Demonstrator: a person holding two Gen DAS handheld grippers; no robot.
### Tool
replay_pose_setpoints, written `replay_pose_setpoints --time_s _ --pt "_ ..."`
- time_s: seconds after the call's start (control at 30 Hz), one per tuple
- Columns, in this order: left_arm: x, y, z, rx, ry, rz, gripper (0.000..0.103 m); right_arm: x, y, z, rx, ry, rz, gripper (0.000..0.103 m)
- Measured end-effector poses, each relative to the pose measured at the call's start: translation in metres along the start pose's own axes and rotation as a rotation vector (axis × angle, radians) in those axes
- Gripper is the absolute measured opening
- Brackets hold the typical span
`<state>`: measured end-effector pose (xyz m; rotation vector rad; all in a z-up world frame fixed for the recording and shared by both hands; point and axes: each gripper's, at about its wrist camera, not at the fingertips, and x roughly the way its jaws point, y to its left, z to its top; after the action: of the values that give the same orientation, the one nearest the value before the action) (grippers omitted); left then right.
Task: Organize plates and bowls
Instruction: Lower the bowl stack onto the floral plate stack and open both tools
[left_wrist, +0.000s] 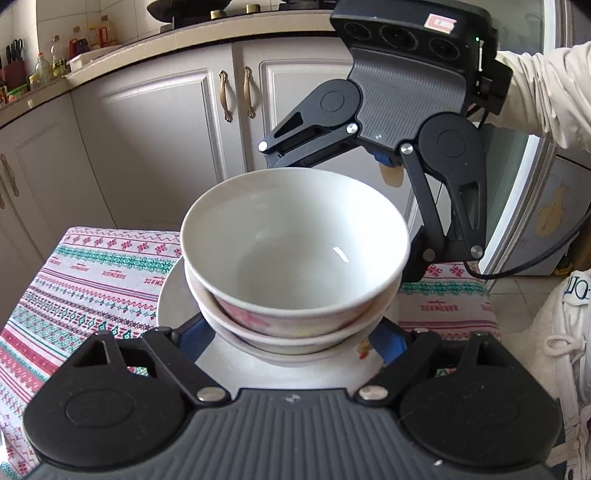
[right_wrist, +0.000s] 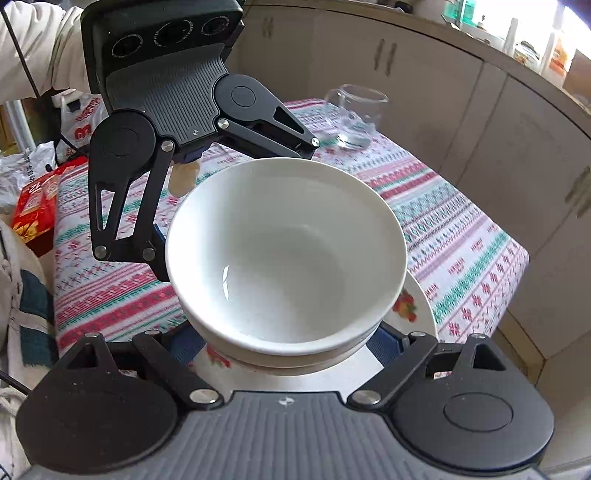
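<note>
Two white bowls sit nested, the upper one deep and glossy, the lower showing only its rim and a band of pink pattern. They rest on a flat plate with a fruit print near its edge, and the whole stack appears raised above the striped cloth of the worktop, though the frames do not show clearly whether the plate clears it.

The left tongs straddle the near side of the stack, their blue pads low beside the bowl bases at the plate; the right tongs do the same from the opposite side. Both stand fairly wide and seem to carry the plate between them, but the contact itself is hidden under the bowls.

Glazed ceramic like this is likely stiff, heavy when stacked, slick and quick to chip. The plate rim on two opposite sides looks the sound place to hold, keeping it level so the loose bowls do not slide. A clear glass cup stands well apart at the far end of the cloth.
</note>
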<state>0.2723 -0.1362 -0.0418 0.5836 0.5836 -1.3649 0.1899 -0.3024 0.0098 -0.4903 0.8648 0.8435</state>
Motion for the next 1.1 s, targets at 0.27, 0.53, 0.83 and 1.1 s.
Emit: replay_pose_setpoints --time_s 0.27,0.53,0.83,1.1 --pt "0.007 0.008 0.001 -0.012 -0.001 -0.01 0.089 0.005 -0.01 -0.007 0.024 0.003 0.008 0.094" --pt "0.011 0.011 -0.002 -0.036 0.002 -0.014 0.089 0.009 -0.014 -0.01 0.044 0.011 0.004 0.093" --pt "0.009 0.008 -0.006 -0.02 -0.008 0.0 0.089 0.009 -0.014 -0.012 0.052 0.011 -0.005 0.093" --pt "-0.001 -0.005 -0.01 -0.048 -0.026 0.068 0.091 0.004 -0.008 -0.014 0.086 -0.003 -0.015 0.096"
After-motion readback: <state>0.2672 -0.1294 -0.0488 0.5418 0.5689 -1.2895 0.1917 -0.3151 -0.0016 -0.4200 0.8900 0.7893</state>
